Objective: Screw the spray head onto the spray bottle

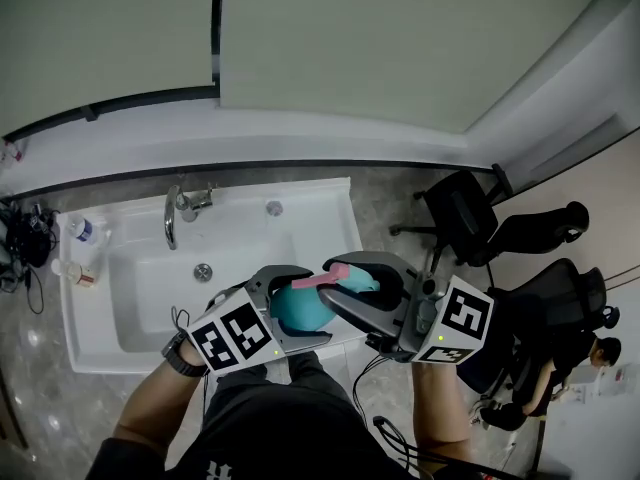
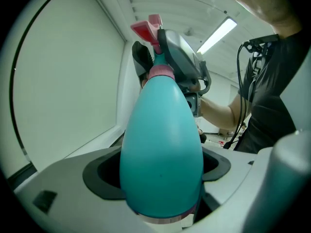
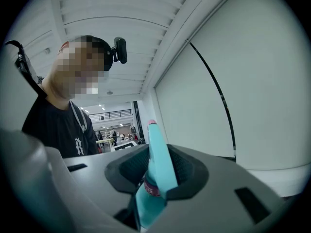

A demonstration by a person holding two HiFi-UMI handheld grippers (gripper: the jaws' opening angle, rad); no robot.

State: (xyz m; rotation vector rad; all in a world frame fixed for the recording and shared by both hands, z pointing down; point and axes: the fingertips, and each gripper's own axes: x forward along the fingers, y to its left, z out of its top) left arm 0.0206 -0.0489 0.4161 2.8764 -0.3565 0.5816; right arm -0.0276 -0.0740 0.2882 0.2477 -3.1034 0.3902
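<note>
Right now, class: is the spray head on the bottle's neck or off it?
On. The left gripper view shows the spray head seated on the neck of the teal bottle; how tightly screwed, cannot tell.

**Office floor with a washstand set up in it**

Looks like an office or lab space. White sink [image 1: 322,204] with a chrome tap [image 1: 172,215] standing free on a grey marbled floor [image 1: 400,183], two small bottles [image 1: 84,231] on its rim. Black swivel chairs [image 1: 462,214] just to the right, a person [image 1: 592,356] low down beyond them, a tangle of cables [image 1: 26,238] at the left edge. Pale wall panels [image 1: 350,38] in dark frames, strip lighting [image 2: 217,34] overhead, an open hall with tables [image 3: 105,141] and ceiling lamps behind
</note>
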